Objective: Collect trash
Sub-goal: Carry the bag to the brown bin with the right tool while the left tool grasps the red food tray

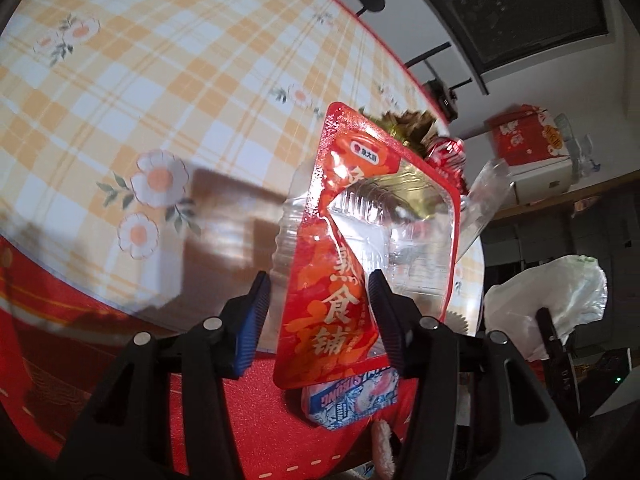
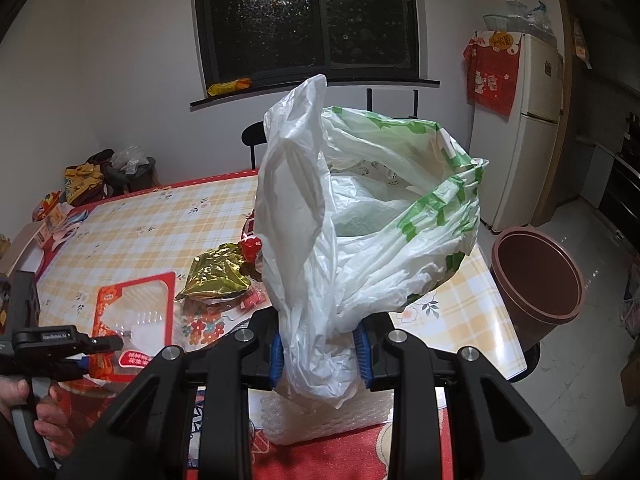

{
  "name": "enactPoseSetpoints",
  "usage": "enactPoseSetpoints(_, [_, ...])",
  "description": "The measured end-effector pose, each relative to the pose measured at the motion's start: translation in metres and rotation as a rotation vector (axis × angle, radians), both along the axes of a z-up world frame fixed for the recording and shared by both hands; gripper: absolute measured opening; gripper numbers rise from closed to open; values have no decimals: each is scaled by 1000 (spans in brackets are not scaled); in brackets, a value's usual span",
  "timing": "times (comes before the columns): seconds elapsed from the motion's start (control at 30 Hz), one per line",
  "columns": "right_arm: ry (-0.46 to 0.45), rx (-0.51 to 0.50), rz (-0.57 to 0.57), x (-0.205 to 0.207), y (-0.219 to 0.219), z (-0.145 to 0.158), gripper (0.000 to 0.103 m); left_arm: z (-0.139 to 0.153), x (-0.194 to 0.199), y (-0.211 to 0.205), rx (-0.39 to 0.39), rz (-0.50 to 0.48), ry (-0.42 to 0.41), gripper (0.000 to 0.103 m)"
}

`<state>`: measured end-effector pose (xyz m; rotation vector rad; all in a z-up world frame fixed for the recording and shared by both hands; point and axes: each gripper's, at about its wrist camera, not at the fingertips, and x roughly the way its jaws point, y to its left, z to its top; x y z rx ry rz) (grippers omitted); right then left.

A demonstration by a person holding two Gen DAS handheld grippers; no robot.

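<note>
dim indoor light | glare on tablecloth (image 1: 224,200) | fisheye edge warp, dark corners

Trash items and bag on checked table (image 2: 132,232)

Red windowed pouch (image 1: 340,280) lies flat at table's near edge; crumpled gold wrapper (image 2: 216,276) just beyond it; white-green plastic bag (image 2: 360,216) upright, mouth open, right of wrapper.

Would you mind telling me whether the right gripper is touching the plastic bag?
Touching: the right wrist view shows the right gripper with both fingers pinching the plastic bag.
</note>
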<state>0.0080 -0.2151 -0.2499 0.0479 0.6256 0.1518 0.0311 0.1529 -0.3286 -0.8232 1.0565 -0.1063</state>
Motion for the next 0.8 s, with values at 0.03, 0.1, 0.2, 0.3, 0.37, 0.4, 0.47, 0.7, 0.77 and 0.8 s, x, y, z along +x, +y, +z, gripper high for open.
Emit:
enactPoseSetpoints(0.03, [0,0,0,0,-1,0,29,3,-1,2,5,4,-10,52])
enactPoseSetpoints(0.1, [0,-4,0,-1,-3,1,29,13,-3,5,19,16,-44,52])
enactPoseSetpoints(0.2, [-6,-15,5,-2,-5,4,29,27,-6,8,28,21,-91,52])
enactPoseSetpoints(0.3, [-10,-32,9,-4,-6,6,29,42,-7,5,42,17,-139,52])
enactPoseSetpoints(0.37, [-11,-37,2,-6,-12,7,29,50,-6,1,38,17,-165,52])
enactPoseSetpoints(0.4, [-11,-38,-4,-6,-15,8,29,52,-6,-2,37,15,-171,52])
enactPoseSetpoints(0.47, [-9,-36,-20,-6,-23,8,29,57,-2,-8,38,7,-184,52])
enactPoseSetpoints(0.7, [6,-30,-51,0,-64,4,29,75,7,-41,34,-10,-224,52])
enactPoseSetpoints(0.77, [12,-31,-48,4,-79,2,29,80,10,-52,30,0,-236,52])
enactPoseSetpoints(0.8, [15,-32,-43,8,-91,0,29,84,12,-59,26,9,-245,52])
